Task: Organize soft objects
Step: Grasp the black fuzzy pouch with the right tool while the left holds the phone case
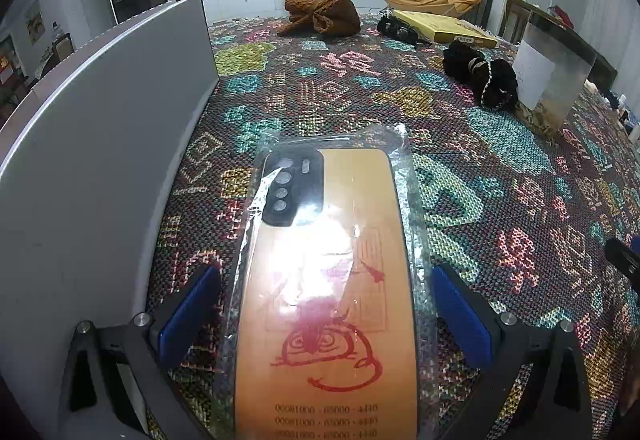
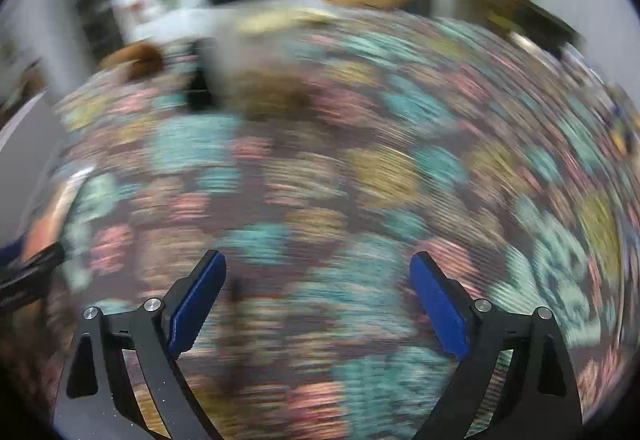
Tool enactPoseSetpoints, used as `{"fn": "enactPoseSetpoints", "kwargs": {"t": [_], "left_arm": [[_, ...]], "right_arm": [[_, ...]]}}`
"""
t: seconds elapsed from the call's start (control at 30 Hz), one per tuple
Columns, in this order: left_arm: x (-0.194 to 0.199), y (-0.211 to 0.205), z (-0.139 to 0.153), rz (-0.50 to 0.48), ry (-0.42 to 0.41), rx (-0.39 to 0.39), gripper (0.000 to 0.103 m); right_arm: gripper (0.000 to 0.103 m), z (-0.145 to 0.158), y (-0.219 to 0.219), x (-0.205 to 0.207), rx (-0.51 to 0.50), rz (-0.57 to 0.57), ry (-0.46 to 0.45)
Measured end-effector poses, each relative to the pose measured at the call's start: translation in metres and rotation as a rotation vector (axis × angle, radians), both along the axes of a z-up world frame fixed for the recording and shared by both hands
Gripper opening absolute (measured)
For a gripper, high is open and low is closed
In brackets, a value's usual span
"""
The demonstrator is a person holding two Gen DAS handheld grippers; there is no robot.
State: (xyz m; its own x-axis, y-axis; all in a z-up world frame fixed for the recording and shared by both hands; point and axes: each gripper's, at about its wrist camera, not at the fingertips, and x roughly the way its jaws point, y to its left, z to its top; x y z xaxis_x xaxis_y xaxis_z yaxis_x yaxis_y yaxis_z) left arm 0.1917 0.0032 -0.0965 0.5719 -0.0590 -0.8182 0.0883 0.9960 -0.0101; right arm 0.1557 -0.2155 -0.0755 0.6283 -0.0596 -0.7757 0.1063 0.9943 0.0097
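Observation:
An orange phone case [image 1: 324, 280] sealed in a clear plastic bag lies flat on the patterned tablecloth [image 1: 500, 168]. My left gripper [image 1: 324, 272] is open, its blue pads [image 1: 188, 312] standing on either side of the bag without pressing it. Farther back lie a brown knitted piece [image 1: 324, 16], a black fluffy scrunchie with a pearl chain [image 1: 480, 74] and another black bundle [image 1: 396, 28]. The right wrist view is blurred by motion. My right gripper [image 2: 317, 258] is open over the bare cloth with nothing between its fingers. The bagged case [image 2: 48, 224] shows at that view's left edge.
A tall grey-white panel [image 1: 100, 144] stands close on the left of the case. A flat yellow box [image 1: 448, 26] lies at the back. A clear container [image 1: 552, 80] stands at the right, beside the scrunchie. A television and chairs are beyond the table.

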Motion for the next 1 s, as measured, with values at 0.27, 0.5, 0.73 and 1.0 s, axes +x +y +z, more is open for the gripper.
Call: {"fn": "enactPoseSetpoints", "kwargs": {"t": [0.27, 0.5, 0.73, 1.0], "left_arm": [[-0.001, 0.001, 0.0, -0.001, -0.001, 0.0, 0.103], [-0.002, 0.001, 0.0, -0.001, -0.002, -0.001, 0.103], [-0.002, 0.001, 0.001, -0.001, -0.002, 0.0, 0.103], [-0.002, 0.001, 0.0, -0.001, -0.003, -0.001, 0.103]], "right_arm": [[0.095, 0.104, 0.118, 0.105, -0.216, 0.383, -0.045], [0.093, 0.051, 0.166, 0.216, -0.603, 0.495, 0.185], [0.086, 0.018, 0.154, 0.264, -0.573, 0.555, 0.414], [0.076, -0.021, 0.139, 0.285, -0.608, 0.565, 0.606]]}}
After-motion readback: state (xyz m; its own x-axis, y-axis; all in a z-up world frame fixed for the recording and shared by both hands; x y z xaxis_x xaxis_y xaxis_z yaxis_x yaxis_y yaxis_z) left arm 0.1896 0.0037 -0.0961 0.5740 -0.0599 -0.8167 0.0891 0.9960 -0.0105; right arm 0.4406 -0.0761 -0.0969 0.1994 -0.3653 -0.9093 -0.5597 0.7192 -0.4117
